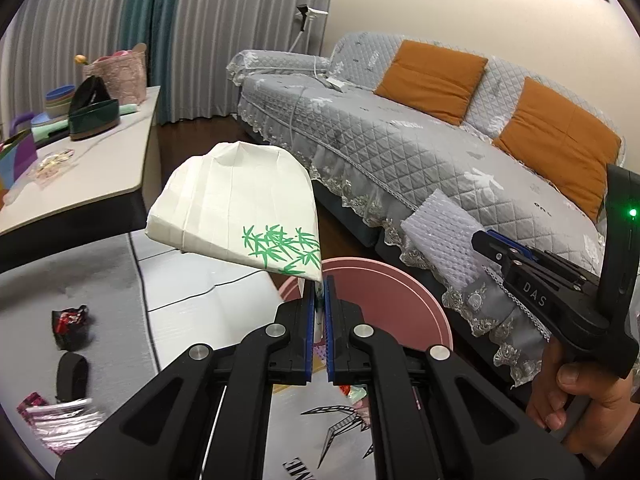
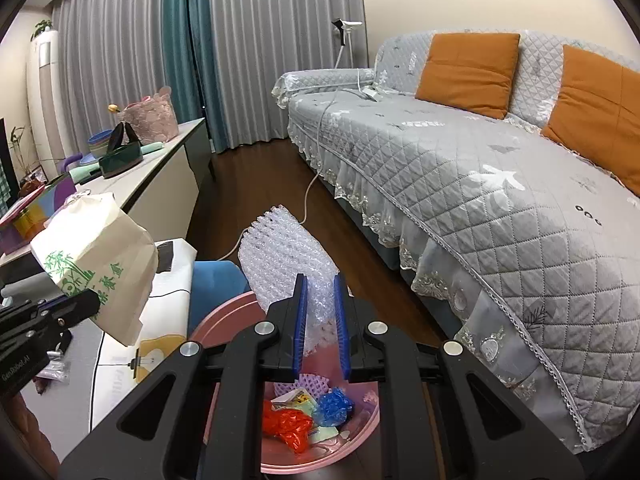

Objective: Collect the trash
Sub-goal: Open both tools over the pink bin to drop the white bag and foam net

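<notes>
My left gripper (image 1: 319, 292) is shut on the corner of a cream paper bag (image 1: 236, 204) printed with green bamboo, held up above the pink bin (image 1: 384, 300). The bag also shows at the left of the right wrist view (image 2: 96, 256). My right gripper (image 2: 320, 304) is shut on a white bubble-wrap piece (image 2: 284, 256) and holds it over the pink bin (image 2: 360, 436), which holds red, blue and other wrappers. The right gripper and bubble wrap (image 1: 440, 236) also show at the right of the left wrist view.
A grey quilted sofa (image 2: 480, 184) with orange cushions (image 2: 468, 68) runs along the right. A low table (image 1: 80, 180) with boxes and bowls stands left. Wrappers (image 1: 70, 324) and a shiny packet (image 1: 60, 424) lie on the floor mat. A white cable (image 2: 316, 176) crosses the wood floor.
</notes>
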`<state>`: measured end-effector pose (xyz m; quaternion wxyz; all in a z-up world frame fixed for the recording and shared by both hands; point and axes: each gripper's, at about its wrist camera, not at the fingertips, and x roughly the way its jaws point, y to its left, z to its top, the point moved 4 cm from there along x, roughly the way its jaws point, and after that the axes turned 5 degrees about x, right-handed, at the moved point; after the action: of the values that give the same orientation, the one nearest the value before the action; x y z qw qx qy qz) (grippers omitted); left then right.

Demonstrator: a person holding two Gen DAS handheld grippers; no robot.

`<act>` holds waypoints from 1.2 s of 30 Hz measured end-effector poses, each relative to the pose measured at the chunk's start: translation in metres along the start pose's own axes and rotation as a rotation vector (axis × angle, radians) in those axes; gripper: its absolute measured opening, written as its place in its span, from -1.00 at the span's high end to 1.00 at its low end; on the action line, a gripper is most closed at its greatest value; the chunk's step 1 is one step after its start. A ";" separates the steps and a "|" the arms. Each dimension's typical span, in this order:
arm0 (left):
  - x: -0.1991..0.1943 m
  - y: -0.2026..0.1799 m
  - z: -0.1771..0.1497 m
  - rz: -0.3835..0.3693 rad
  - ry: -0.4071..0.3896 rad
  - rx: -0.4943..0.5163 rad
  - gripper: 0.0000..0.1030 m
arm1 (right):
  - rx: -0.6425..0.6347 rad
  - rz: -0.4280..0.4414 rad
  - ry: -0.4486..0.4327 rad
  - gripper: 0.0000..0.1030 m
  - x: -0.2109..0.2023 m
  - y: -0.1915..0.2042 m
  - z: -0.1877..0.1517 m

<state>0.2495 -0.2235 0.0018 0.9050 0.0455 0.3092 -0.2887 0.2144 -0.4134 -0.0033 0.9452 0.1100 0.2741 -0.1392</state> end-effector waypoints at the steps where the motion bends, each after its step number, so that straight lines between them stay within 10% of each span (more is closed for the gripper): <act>1: 0.003 -0.003 0.000 -0.005 0.005 0.002 0.92 | 0.004 -0.002 0.003 0.73 0.001 -0.002 0.000; 24: 0.041 -0.034 -0.007 -0.061 0.080 0.070 0.91 | 0.028 -0.021 0.039 0.64 0.018 -0.020 -0.004; 28: 0.047 -0.035 -0.010 -0.045 0.107 0.077 0.19 | 0.037 -0.040 0.052 0.12 0.022 -0.024 -0.006; 36: 0.037 -0.024 -0.010 -0.043 0.092 0.037 0.19 | 0.017 -0.044 0.050 0.11 0.021 -0.020 -0.006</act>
<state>0.2550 -0.2588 -0.0259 0.8824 0.0690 0.3460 -0.3112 0.2216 -0.4349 -0.0229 0.9338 0.1156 0.2986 -0.1594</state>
